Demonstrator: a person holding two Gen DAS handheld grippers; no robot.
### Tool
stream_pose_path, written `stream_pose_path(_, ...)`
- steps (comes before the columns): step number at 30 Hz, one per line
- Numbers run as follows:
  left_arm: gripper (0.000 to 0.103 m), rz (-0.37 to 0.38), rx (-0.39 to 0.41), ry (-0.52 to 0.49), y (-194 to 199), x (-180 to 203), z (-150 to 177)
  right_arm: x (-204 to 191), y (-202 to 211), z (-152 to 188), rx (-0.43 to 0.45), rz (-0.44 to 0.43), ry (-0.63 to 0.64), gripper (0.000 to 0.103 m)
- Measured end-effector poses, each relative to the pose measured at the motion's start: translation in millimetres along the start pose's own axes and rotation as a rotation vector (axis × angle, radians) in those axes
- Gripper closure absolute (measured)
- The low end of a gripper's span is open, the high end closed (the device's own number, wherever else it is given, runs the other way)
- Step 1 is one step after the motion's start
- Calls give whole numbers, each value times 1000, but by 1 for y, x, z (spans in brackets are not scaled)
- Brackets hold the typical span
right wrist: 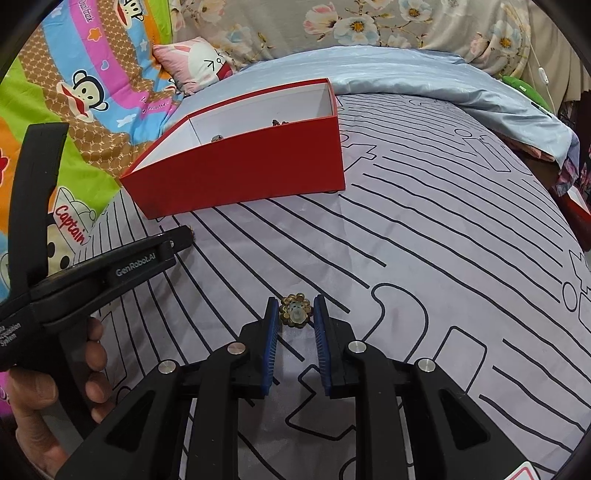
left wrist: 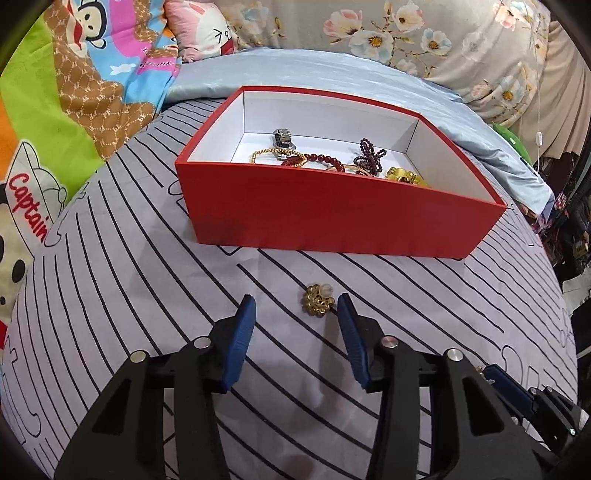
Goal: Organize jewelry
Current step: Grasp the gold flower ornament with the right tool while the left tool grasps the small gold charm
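Observation:
A red box with a white inside stands on the striped bedsheet and holds a watch, bead bracelets and gold pieces. A small gold flower-shaped piece lies on the sheet just ahead of my open left gripper, nearer its right finger. In the right wrist view a second gold flower piece sits between the fingertips of my right gripper, whose jaws stand apart on either side of it. The red box is far left there, with the left gripper in front of it.
A cartoon-print quilt lies at the left. A blue satin cover and a floral pillow lie behind the box. The striped sheet stretches to the right. A hand holds the left tool.

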State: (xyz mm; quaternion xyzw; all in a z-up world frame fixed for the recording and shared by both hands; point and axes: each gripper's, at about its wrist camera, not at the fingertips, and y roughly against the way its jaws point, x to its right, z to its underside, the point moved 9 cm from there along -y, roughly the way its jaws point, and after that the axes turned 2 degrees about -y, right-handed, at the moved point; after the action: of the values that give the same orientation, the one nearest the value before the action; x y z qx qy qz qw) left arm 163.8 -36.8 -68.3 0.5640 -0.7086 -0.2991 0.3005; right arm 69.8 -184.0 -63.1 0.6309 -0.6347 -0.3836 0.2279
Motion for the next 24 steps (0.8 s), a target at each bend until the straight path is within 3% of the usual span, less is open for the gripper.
stream_pose_path(5,74,-12,4,-24,-3,5,-1,0,-1,-1,2,-5,-2,85)
stream_pose_path(8,89,-20,3,-28,-4,5,-2,0,-2,-2,2,-6,-3,85)
stream_pose_path(24,89,-14,-1,-5,17,-6,22,-1,-3,-2,4,14,10,85)
